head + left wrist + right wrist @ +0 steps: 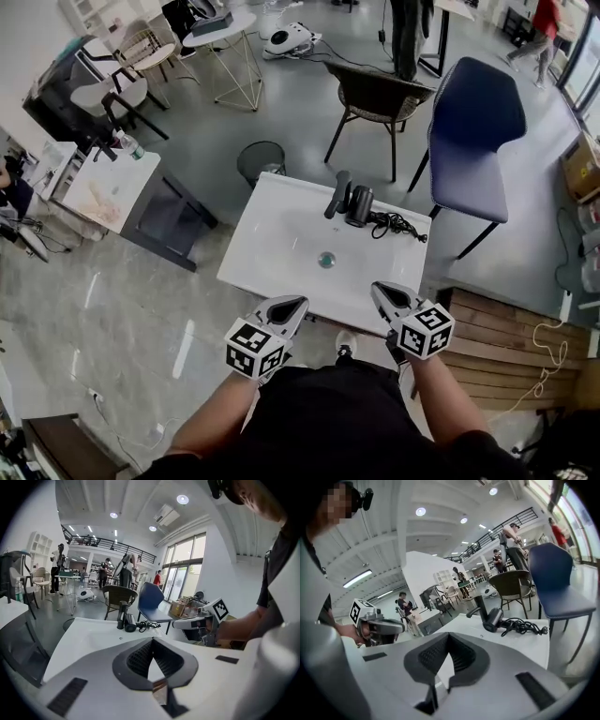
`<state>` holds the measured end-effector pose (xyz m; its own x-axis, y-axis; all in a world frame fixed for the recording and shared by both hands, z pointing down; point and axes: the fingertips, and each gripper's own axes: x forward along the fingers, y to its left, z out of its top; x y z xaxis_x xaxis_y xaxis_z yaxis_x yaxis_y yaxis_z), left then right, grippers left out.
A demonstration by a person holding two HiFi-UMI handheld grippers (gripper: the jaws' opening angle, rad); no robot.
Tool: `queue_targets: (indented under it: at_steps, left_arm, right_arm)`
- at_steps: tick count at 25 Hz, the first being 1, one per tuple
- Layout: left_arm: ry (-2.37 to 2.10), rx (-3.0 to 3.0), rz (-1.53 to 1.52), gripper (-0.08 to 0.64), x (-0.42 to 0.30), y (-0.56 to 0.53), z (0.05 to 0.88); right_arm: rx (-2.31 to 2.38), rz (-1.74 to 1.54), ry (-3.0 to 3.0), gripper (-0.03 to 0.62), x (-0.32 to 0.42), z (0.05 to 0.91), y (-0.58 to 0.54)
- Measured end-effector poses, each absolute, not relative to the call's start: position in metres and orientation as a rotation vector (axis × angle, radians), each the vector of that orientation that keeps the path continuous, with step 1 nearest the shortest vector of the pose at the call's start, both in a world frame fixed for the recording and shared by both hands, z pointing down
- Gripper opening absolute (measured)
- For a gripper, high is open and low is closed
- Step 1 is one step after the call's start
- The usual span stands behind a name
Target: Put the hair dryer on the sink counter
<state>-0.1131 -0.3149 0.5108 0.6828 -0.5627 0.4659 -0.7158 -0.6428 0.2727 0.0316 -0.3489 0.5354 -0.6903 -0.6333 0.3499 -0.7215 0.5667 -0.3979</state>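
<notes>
Top: black and loose [349, 412], leaving the forearms uncovered.
Headgear: small black device [367, 498] worn at the head.
Left gripper [292, 306]: smooth white shell tapering to a point, with a dark grey inner lining.
Right gripper [388, 294]: same white tapered shell and dark lining.
Marker cubes: one on each gripper, left cube [253, 349] and right cube [427, 330], white with bold black square patterns.
Pads [138, 659]: dark grey with fine ribbing.
</notes>
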Motion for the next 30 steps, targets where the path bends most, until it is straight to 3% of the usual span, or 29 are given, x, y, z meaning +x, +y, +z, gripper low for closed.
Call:
queue_targets:
  at_steps: [19,30]
  left_arm:
    - [-0.682,2.608,0.464,0.0,-0.117,-0.219,0.506]
    - [-0.618,2.653,0.475,0.0,-0.091,-0.203,0.498]
  right_arm:
    - [1.448,0.794,-2.564,0.002,-0.005,0.503,-0.176]
    - [1.49,0.729,-2.509,0.002,0.014,0.506,-0.16]
